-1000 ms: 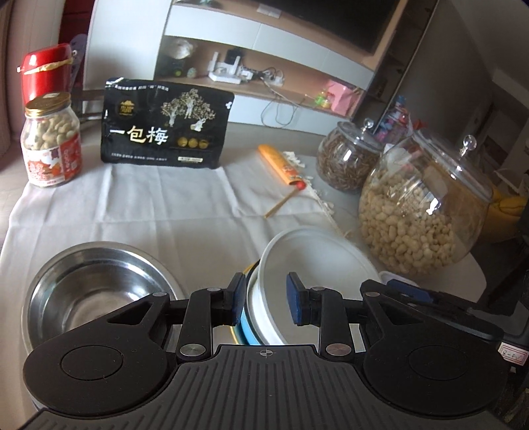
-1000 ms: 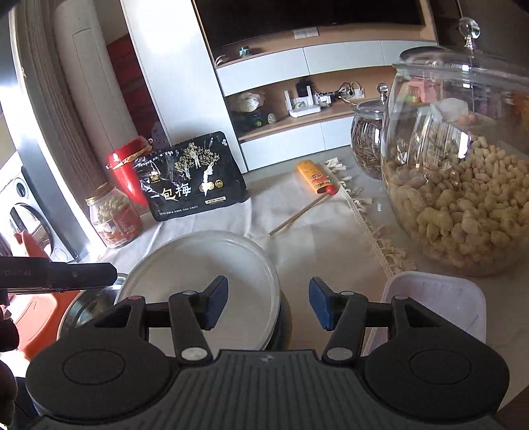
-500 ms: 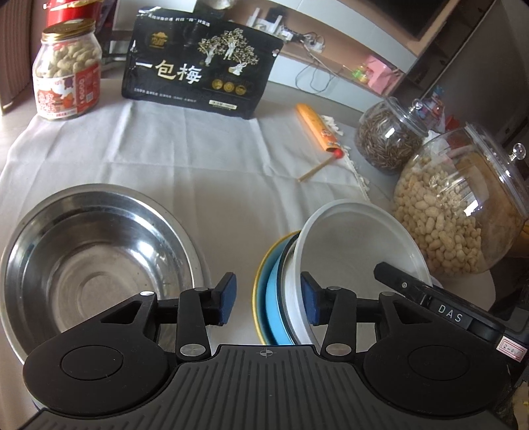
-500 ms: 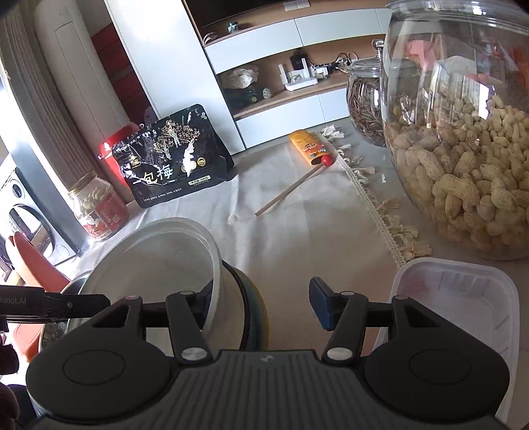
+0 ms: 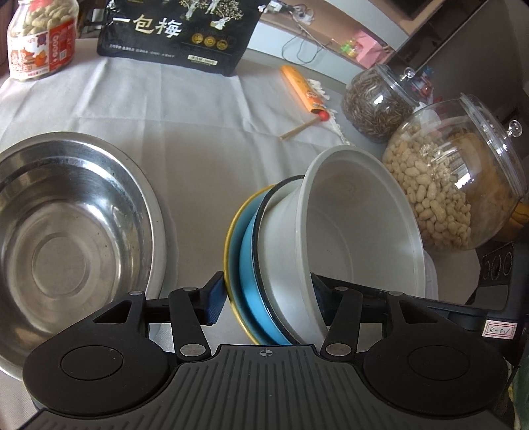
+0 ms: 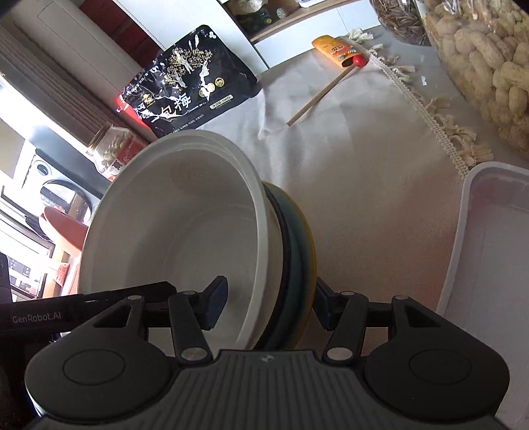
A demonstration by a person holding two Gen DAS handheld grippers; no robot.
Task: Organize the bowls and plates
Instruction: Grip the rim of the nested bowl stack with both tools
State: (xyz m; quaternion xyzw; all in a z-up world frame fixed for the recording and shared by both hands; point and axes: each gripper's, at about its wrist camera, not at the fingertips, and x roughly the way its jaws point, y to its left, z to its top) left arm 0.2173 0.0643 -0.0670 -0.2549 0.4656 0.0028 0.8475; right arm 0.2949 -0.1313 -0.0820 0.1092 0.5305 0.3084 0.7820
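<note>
Left wrist view: the left gripper (image 5: 266,299) straddles a tilted stack made of a white bowl (image 5: 357,238) nested in a blue plate (image 5: 253,264) and a yellow plate (image 5: 231,238). Its fingers are spreading wider; the left pad (image 5: 213,302) sits just beside the yellow rim, and whether it still touches I cannot tell, while the other pad is hidden behind the bowl. To the left a steel bowl (image 5: 66,238) rests on the cloth-covered surface (image 5: 198,139). Farther back stand a peanut jar (image 5: 41,36), a black bag (image 5: 178,29), an orange tube (image 5: 302,89), a seed jar (image 5: 377,102) and a large peanut jar (image 5: 453,178).

Right wrist view: the right gripper (image 6: 269,307) pinches the same stack, one pad (image 6: 216,306) inside the white bowl (image 6: 172,238) and the other behind the yellow plate (image 6: 305,251). The stack stands on edge above the cloth, its opening facing left. A white plastic tray (image 6: 496,251) lies just to the right, and the left gripper's arm reaches in from the left edge.
</note>
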